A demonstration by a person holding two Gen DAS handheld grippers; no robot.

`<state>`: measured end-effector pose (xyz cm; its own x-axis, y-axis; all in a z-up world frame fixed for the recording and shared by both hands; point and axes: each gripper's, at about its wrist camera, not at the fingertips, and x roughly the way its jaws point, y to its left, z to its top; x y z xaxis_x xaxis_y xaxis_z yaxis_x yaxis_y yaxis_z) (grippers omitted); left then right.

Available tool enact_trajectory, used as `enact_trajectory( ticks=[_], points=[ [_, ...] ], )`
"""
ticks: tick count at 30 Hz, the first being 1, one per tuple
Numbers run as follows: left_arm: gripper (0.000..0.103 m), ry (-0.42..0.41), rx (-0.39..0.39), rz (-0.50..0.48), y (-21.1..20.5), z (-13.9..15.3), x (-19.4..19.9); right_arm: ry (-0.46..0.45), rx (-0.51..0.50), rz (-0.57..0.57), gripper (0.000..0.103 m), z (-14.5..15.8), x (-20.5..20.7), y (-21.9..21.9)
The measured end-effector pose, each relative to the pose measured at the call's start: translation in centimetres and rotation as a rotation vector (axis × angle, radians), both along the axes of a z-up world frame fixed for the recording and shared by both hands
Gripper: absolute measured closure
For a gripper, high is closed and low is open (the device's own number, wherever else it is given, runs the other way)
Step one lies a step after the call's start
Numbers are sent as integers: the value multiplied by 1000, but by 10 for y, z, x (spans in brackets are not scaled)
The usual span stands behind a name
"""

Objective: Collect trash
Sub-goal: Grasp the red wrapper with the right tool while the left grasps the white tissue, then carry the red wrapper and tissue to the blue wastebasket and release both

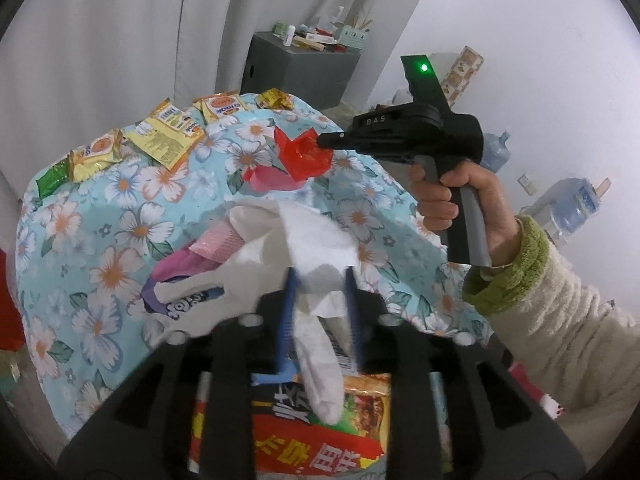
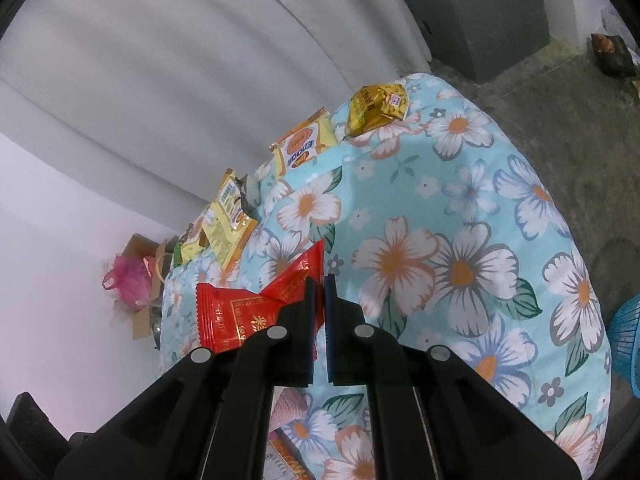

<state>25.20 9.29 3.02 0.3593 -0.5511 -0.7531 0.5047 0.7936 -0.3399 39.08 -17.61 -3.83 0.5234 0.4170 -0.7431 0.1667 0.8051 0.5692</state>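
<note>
Left gripper [image 1: 320, 276] stands part-open over a white tissue [image 1: 320, 240]; its blue fingers [image 1: 290, 300] flank the sheet without clearly pinching it, above a heap of wrappers [image 1: 320, 432]. Better to let the tissue settle onto the heap before drawing away. Farther out, the right gripper [image 2: 319, 280] is clenched on a red wrapper [image 2: 240, 312] above the floral cloth [image 2: 460, 240]; carrying it low to the heap seems wise. Yellow packets [image 1: 168, 136] await along the far edge
</note>
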Motion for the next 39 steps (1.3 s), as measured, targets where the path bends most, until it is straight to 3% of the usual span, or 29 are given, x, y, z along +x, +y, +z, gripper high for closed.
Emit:
enact_trajectory(
  ticks=[4, 10, 12, 17, 19, 24, 31, 39],
  points=[
    [66, 25, -7, 4, -1, -1, 1, 4, 11, 2, 98, -1, -2, 0],
    [66, 38, 25, 51, 0, -7, 7, 4, 12, 2, 98, -1, -2, -1],
    [69, 36, 22, 60, 1, -8, 9, 4, 13, 2, 98, -1, -2, -1],
    [99, 29, -3, 60, 2, -5, 13, 1, 21, -4, 98, -1, -4, -2],
    [103, 15, -20, 49, 2, -2, 12, -3, 24, -6, 98, -1, -5, -4],
    [103, -78, -86, 21, 5, 22, 5, -19, 37, -15, 98, 3, -9, -10],
    [103, -207, -210, 67, 16, 67, -2, -78, 61, -51, 98, 26, -30, -26],
    [103, -270, -270, 66, 9, 98, -26, -158, 50, -96, 98, 67, -73, -46]
  ],
)
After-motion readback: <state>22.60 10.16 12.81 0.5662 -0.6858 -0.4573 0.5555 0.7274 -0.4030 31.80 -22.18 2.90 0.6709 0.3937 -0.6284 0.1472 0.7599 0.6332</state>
